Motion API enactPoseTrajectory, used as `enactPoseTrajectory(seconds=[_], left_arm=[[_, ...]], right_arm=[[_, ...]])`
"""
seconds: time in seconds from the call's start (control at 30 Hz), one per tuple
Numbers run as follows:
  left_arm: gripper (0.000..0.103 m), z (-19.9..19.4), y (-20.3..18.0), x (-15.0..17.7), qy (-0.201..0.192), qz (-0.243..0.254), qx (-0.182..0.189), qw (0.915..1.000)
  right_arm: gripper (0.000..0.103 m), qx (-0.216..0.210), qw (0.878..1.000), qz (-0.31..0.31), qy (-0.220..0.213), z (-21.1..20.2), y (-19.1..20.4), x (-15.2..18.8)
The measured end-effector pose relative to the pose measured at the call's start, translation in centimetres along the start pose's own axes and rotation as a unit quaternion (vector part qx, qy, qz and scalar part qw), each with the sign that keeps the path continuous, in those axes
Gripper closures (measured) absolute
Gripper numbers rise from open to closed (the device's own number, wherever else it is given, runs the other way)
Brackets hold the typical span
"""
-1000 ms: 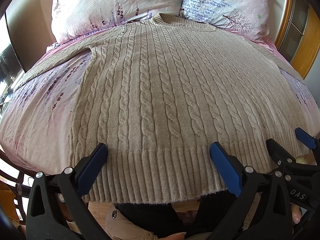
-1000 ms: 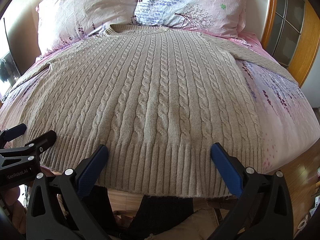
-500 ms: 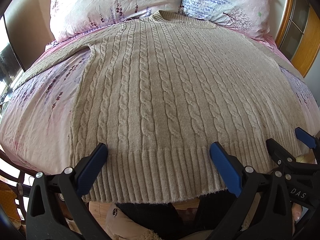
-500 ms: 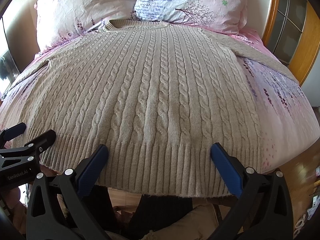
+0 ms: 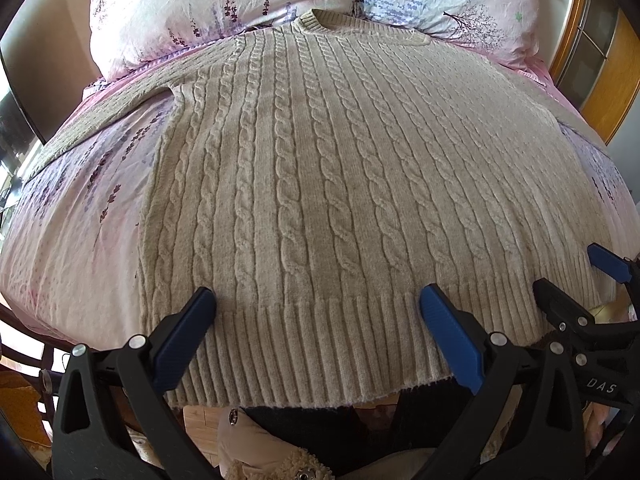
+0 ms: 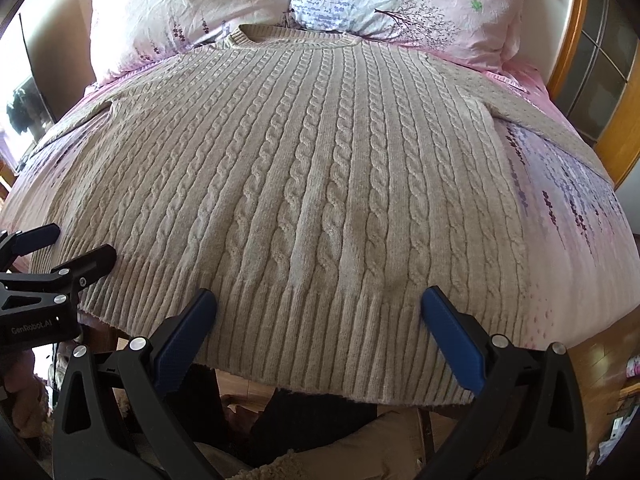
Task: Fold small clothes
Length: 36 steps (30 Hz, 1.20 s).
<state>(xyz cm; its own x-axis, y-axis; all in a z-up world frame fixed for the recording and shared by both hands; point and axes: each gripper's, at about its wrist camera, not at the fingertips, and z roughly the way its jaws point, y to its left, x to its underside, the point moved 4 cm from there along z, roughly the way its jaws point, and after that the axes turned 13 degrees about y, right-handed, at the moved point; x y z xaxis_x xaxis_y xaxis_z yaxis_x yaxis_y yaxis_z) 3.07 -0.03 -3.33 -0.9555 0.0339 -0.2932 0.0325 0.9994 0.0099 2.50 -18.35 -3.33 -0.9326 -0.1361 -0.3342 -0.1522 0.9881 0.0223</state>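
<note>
Both wide-open, empty hand-held grippers have crept forward over the flat, seemingly unwrinkled beige cable-knit sweater.

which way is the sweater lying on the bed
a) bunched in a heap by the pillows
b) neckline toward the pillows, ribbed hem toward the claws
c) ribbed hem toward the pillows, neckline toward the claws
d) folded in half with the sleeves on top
b: the sweater lies spread flat, its neckline up by the pillows and its ribbed hem nearest the open left claw and right claw.
</note>
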Motion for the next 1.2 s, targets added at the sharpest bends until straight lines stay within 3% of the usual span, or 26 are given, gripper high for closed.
enactPoseTrajectory(seconds=[0.3,0.43,0.53,0.57,0.63,0.73,0.87,1.0,1.07,1.2], left_arm=[[0.002,0.3,0.0,-1.5,0.034,0.041,0.011,0.9985],[0.002,-0.3,0.8,-3.5,-0.001,0.036,0.006,0.9993],[0.002,-1.0,1.8,-5.6,-0.043,0.023,0.0,0.9988],[0.002,-1.2,2.0,-6.4,-0.055,0.021,-0.002,0.9982],[0.002,-1.7,2.5,-8.0,-0.076,0.022,-0.008,0.9969],[0.002,-2.4,3.1,-10.4,-0.104,0.032,-0.009,0.994],[0.002,-3.2,3.8,-13.1,-0.144,0.042,-0.005,0.9886],[0.002,-2.7,4.7,-15.4,-0.153,0.048,0.009,0.9869],[0.002,-2.1,5.3,-16.5,-0.147,0.042,0.032,0.9877],[0.002,-1.1,6.2,-17.8,-0.138,0.02,0.076,0.9874]], right_arm=[[0.001,-0.03,0.998,-0.04,0.042,0.3,-0.9,-1.5],[0.001,-0.037,0.999,0.022,0.01,-0.6,-4.9,-3.9],[0.003,-0.051,0.992,0.111,-0.027,-1.5,-10.6,-6.5],[0.005,-0.059,0.987,0.147,-0.037,-1.6,-12.9,-7.3],[0.021,-0.063,0.971,0.226,-0.047,-1.5,-17.8,-8.7],[0.038,-0.077,0.937,0.338,-0.052,-0.6,-24.6,-10.1],[0.044,-0.087,0.891,0.441,-0.064,1.1,-31.8,-11.3],[0.047,-0.09,0.854,0.509,-0.058,3.0,-36.2,-11.3],[0.05,-0.094,0.842,0.528,-0.064,3.5,-37.5,-11.2],[0.054,-0.093,0.833,0.541,-0.071,3.7,-38.2,-11.3]])
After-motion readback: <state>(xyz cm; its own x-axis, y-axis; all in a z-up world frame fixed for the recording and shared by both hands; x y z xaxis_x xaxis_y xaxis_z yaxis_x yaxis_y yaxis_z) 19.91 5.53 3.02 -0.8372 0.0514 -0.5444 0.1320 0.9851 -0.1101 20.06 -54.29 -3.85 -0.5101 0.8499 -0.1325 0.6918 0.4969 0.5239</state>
